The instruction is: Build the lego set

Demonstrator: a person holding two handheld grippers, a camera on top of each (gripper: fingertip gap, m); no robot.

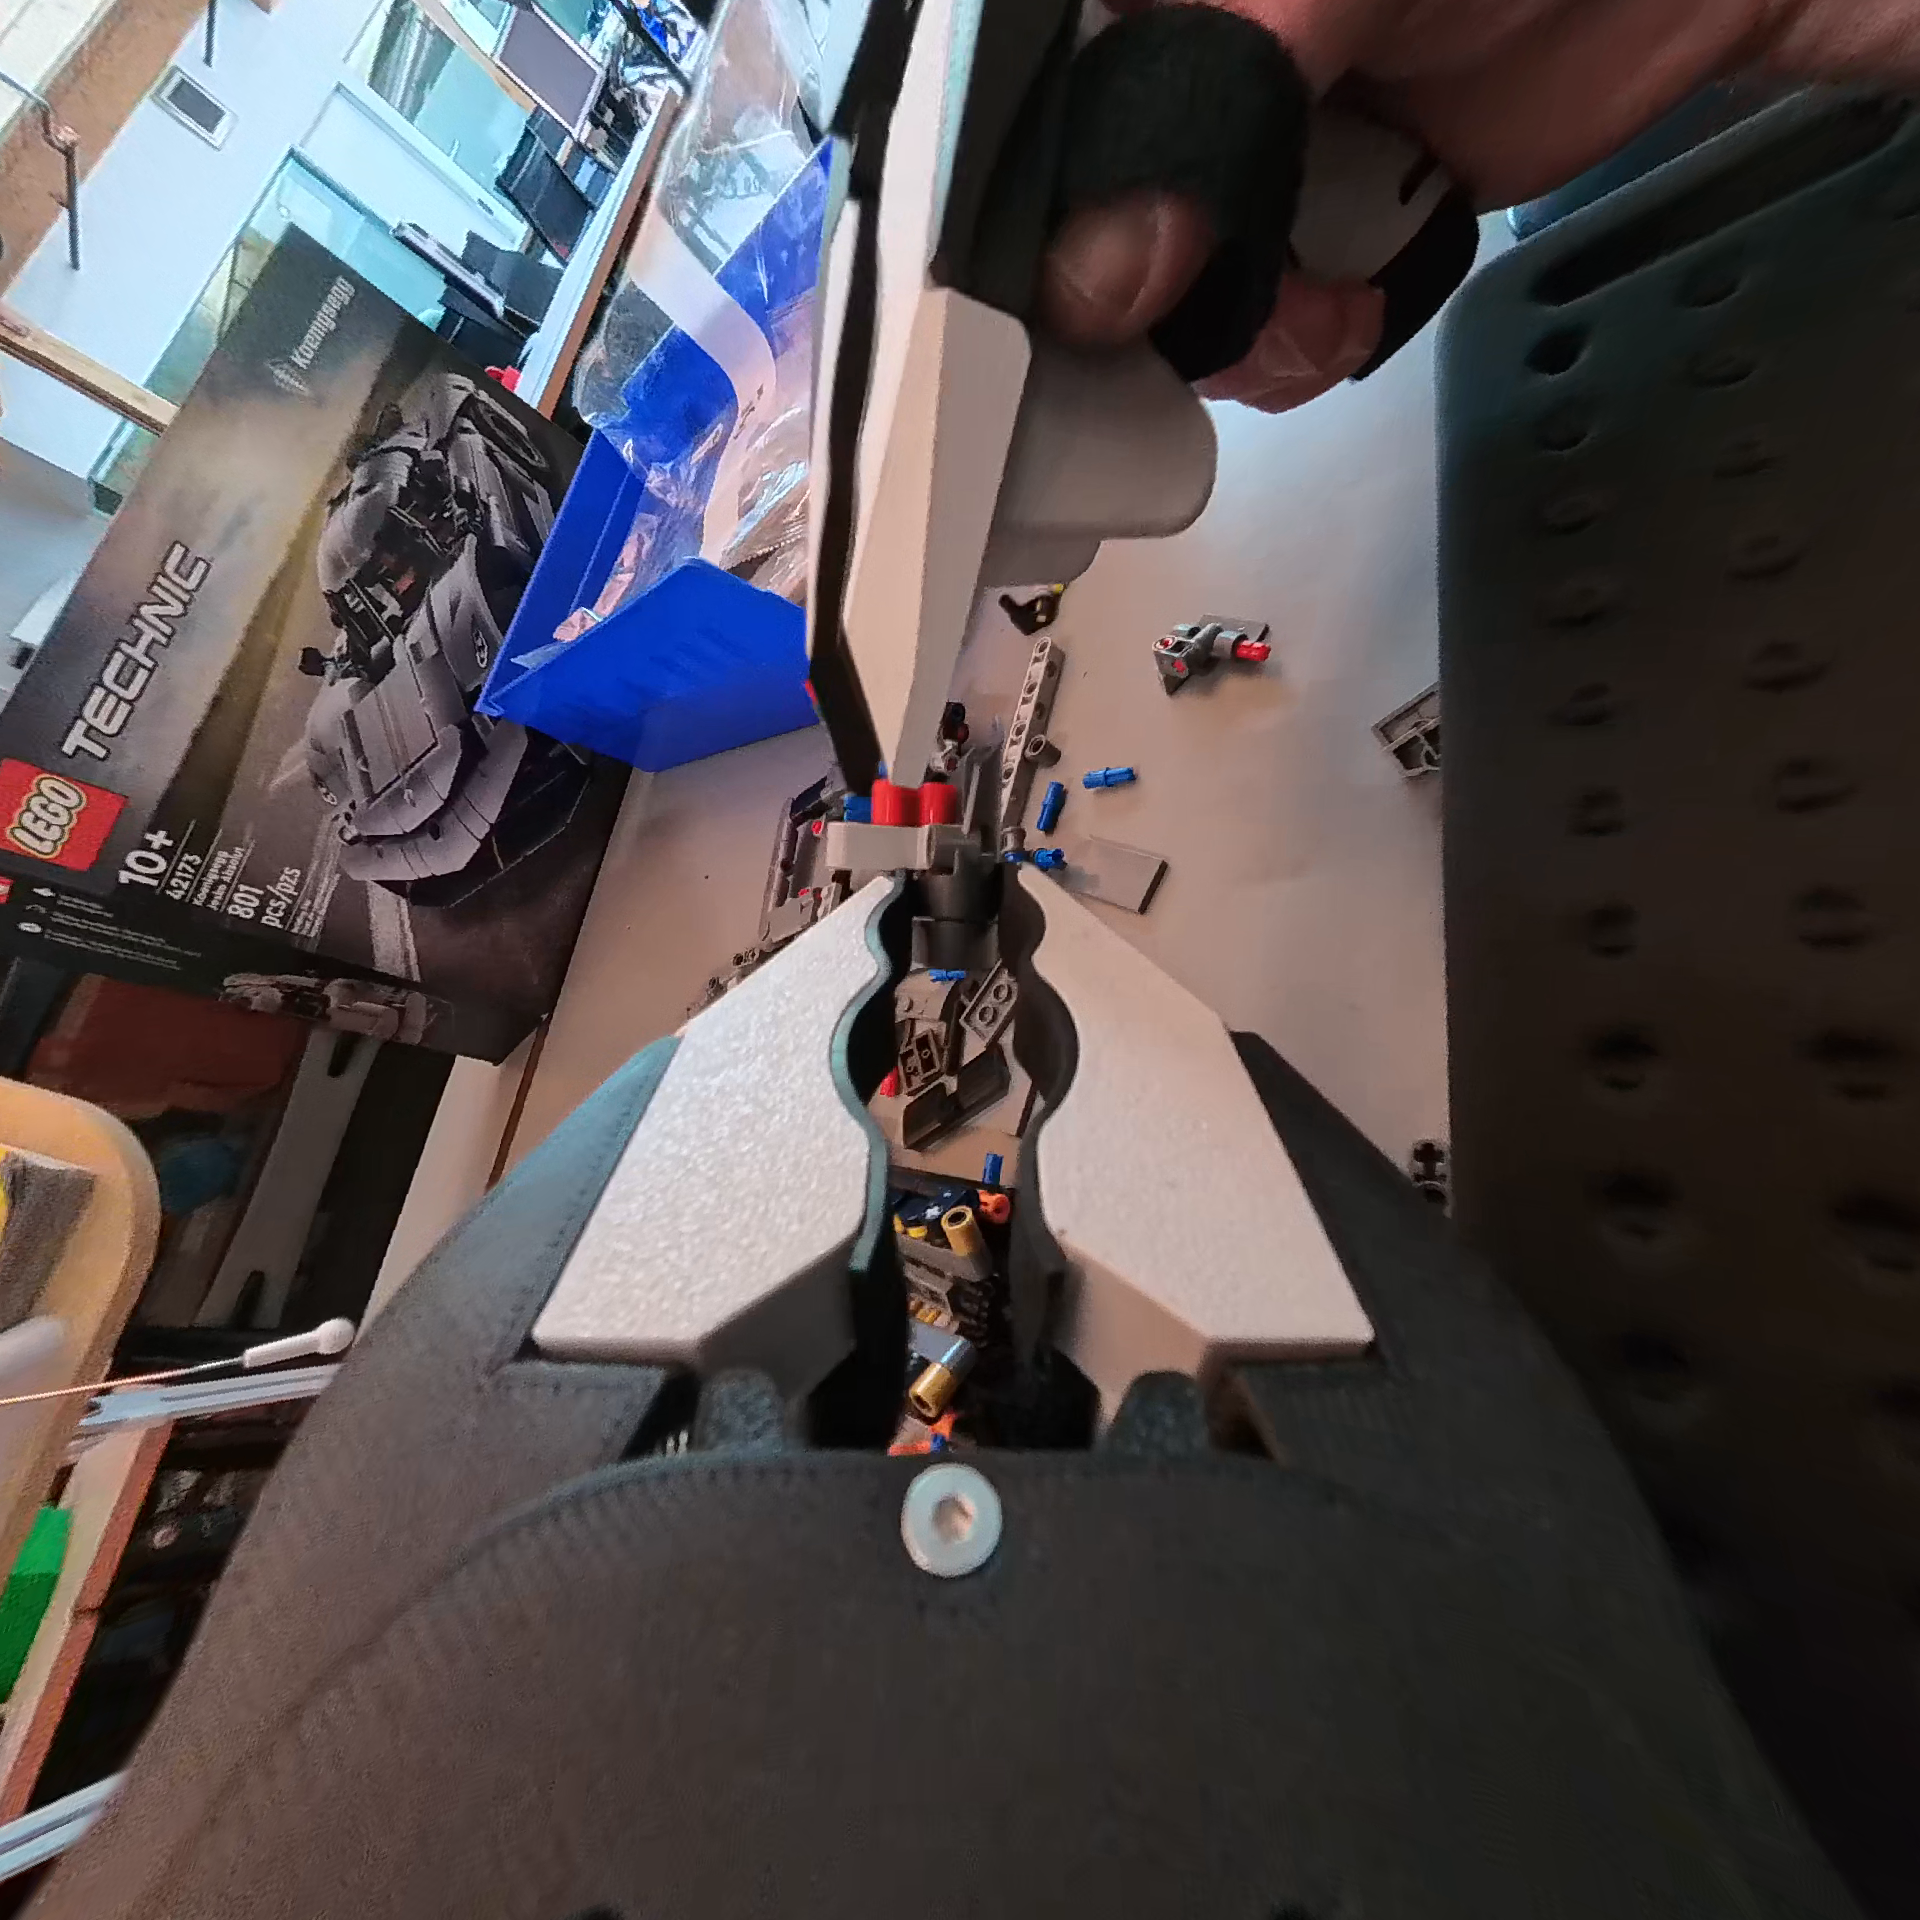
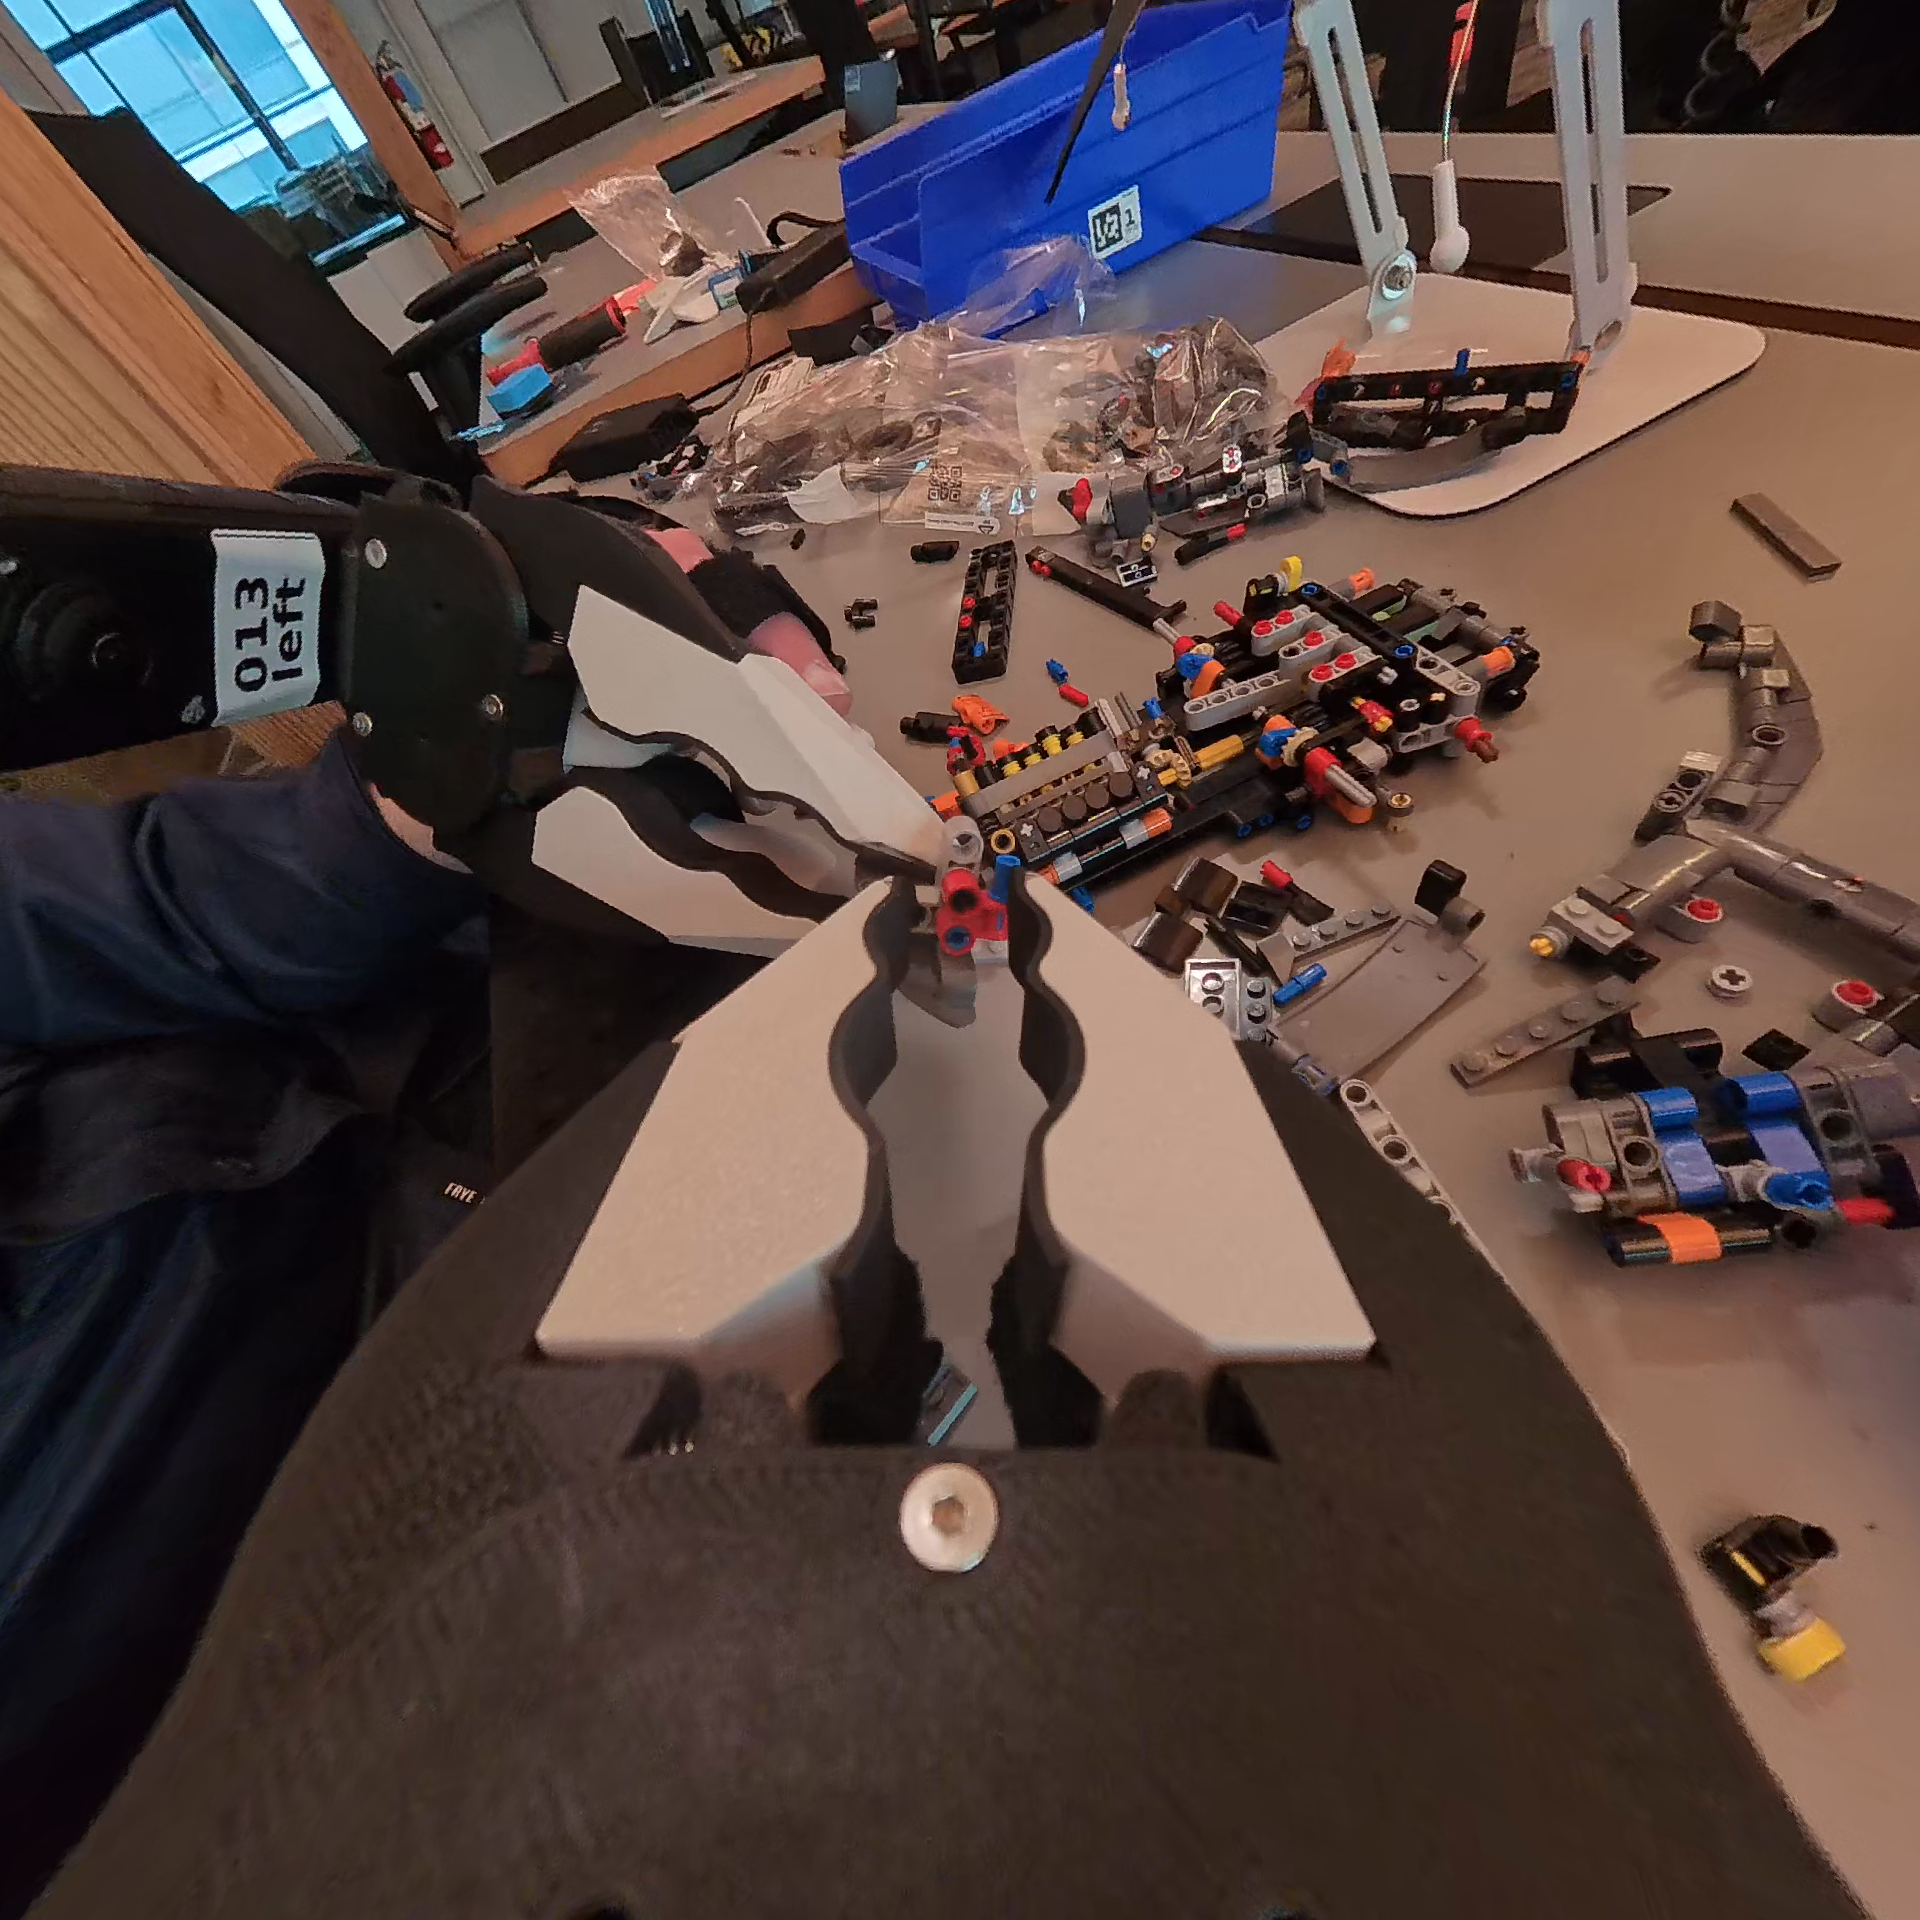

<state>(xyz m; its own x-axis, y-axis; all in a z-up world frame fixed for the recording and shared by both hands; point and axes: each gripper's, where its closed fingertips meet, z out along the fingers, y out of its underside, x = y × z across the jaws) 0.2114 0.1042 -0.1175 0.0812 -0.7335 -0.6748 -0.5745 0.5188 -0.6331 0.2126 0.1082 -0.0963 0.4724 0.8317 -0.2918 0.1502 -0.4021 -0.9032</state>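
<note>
A small sub-assembly of a light grey beam, red connectors and blue pins is held in the air between both grippers. My right gripper is shut on its red part. My left gripper comes in from the left and is shut on the grey beam end. In the left wrist view the sub-assembly sits just past my left gripper, and the right gripper reaches down onto it from above. The large car chassis lies on the table behind.
Loose grey panels, a blue and grey module, a curved grey arch and a yellow-tipped piece lie to the right. Parts bags, a blue bin and a white stand are at the back. The set's box stands to the left. The tips of both grippers are at nearly the same place.
</note>
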